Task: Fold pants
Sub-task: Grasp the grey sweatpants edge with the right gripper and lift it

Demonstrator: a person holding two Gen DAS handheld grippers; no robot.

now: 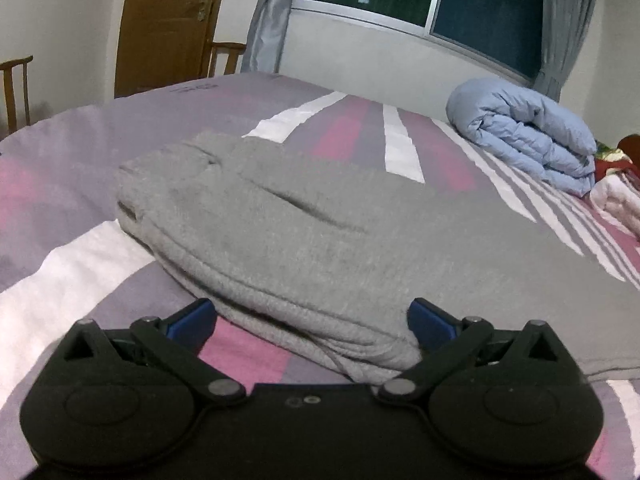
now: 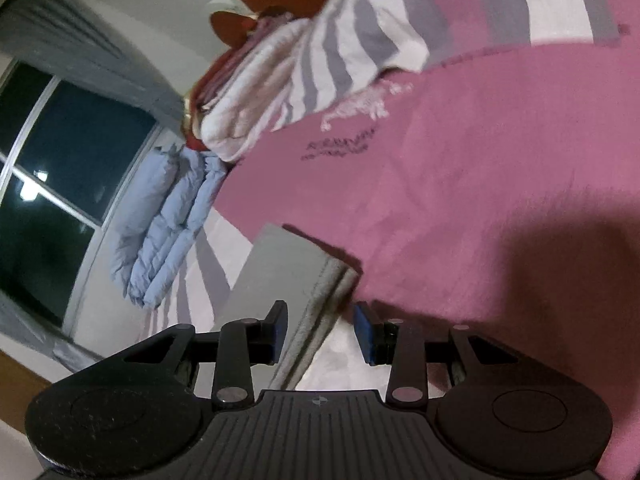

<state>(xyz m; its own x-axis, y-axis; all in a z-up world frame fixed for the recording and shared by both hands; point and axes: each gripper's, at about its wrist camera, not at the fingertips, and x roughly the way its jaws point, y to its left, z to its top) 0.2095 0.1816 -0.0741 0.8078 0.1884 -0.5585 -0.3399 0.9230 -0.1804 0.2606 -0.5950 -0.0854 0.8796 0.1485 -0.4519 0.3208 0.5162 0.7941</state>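
Grey fleece pants (image 1: 304, 240): seat both layered edges fully between wide left gripper (image 1: 312, 326) and narrower, unclamped right gripper (image 2: 320, 332) before closing.

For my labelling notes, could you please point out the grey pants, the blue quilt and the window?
pants (image 1: 320, 232), left wrist view, top of the folded stack
quilt (image 1: 524, 132), left wrist view, upper roll
window (image 1: 486, 4), left wrist view, right pane
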